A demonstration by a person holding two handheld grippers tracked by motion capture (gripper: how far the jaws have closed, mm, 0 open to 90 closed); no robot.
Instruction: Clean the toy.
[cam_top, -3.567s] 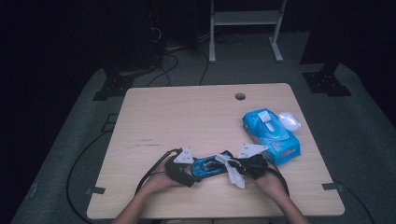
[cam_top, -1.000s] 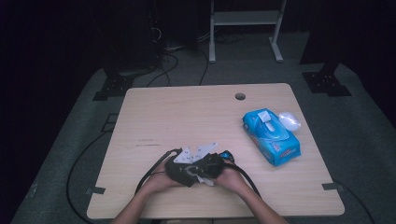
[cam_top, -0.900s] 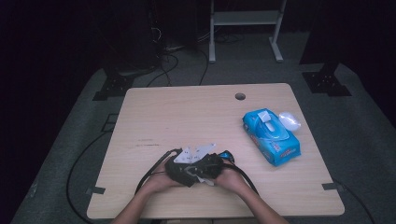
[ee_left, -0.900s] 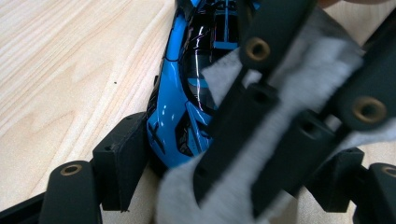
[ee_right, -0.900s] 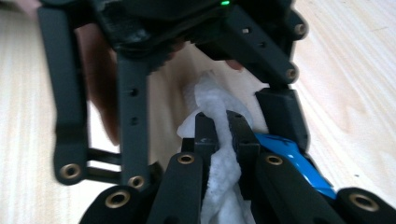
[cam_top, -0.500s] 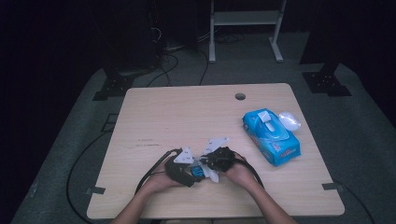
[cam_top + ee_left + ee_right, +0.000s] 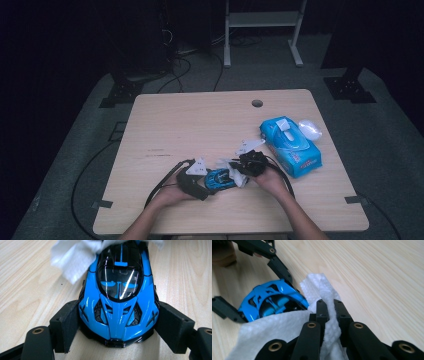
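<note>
Your left gripper (image 7: 117, 327) clamps the glossy blue-and-black plastic toy car (image 7: 120, 297) by its nose on the near wooden table (image 7: 200, 120); your right gripper (image 7: 328, 312) pinches a crumpled white tissue (image 7: 287, 325) against the car's rear.

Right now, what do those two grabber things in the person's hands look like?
Both the left gripper and the right gripper are black, each topped by a grey three-cornered plate. Their jaws are black bars joined with brass-coloured rivets; the left one's end in blocky black pads. A black cable trails from each. The forearms are bare.
</note>
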